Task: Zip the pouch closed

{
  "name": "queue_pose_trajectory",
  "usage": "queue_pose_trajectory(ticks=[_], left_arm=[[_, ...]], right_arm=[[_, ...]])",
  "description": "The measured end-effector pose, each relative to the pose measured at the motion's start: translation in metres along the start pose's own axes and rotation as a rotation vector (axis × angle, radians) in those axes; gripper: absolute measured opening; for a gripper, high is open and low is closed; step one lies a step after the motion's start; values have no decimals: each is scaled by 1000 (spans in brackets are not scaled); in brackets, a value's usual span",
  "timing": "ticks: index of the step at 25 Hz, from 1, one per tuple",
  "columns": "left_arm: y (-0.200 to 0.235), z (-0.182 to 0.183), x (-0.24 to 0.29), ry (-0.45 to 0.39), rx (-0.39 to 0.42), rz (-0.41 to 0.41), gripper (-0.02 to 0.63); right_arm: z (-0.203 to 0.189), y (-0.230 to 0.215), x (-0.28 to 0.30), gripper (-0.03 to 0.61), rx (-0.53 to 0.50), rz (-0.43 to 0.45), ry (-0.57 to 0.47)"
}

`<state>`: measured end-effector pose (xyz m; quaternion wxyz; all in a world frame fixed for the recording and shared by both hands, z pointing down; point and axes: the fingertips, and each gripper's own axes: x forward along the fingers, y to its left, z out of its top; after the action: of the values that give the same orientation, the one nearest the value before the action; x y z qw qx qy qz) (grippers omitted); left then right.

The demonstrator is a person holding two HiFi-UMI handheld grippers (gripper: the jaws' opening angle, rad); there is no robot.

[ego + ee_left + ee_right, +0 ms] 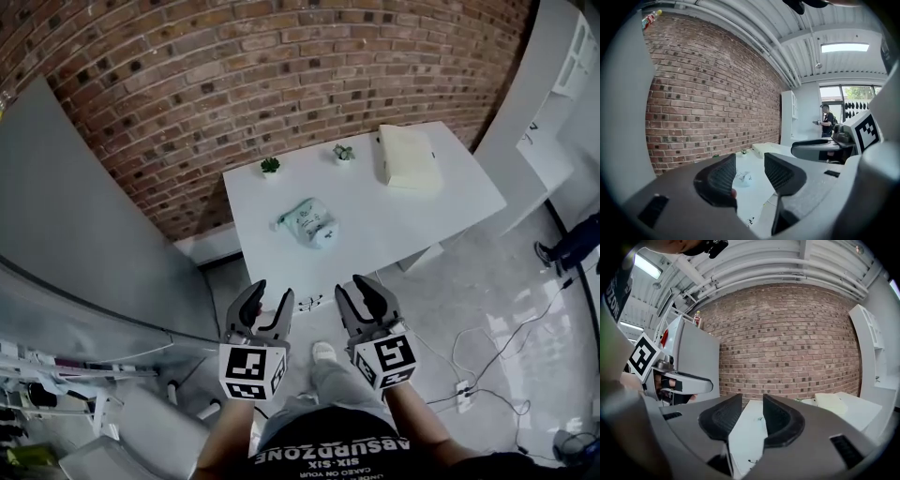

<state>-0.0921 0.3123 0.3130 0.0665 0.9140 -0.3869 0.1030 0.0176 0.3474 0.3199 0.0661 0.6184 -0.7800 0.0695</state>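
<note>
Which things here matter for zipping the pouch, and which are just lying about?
For the job: pale green soft pouch; left gripper, jaws apart, empty; right gripper, jaws apart, empty.
Lying about: small potted green plant; second potted plant; cream rectangular box.

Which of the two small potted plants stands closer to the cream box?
The right-hand small green potted plant in the head view, right beside the flat cream box; the other small plant stands well to its left.

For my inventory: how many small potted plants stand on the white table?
2. One green potted plant at the white table's far edge; the other right of it, near the cream rectangular box.
</note>
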Motion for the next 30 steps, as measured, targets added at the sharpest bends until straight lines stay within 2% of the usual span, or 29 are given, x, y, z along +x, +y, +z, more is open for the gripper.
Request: queue_pose_trajectory(ticks=[5, 17, 25, 30], left_arm=[[9, -7, 40, 48, -19, 7, 172], [23, -22, 110, 135, -48, 85, 172], [49, -51, 136, 224, -110, 128, 172], [72, -58, 155, 249, -133, 122, 172]], right_arm=[[-2, -27, 30, 123, 2, 46, 36], [-19, -57, 91, 124, -57, 256, 154], [-19, -76, 127, 124, -79, 304, 157], [-15, -83, 157, 123, -100, 320, 157]])
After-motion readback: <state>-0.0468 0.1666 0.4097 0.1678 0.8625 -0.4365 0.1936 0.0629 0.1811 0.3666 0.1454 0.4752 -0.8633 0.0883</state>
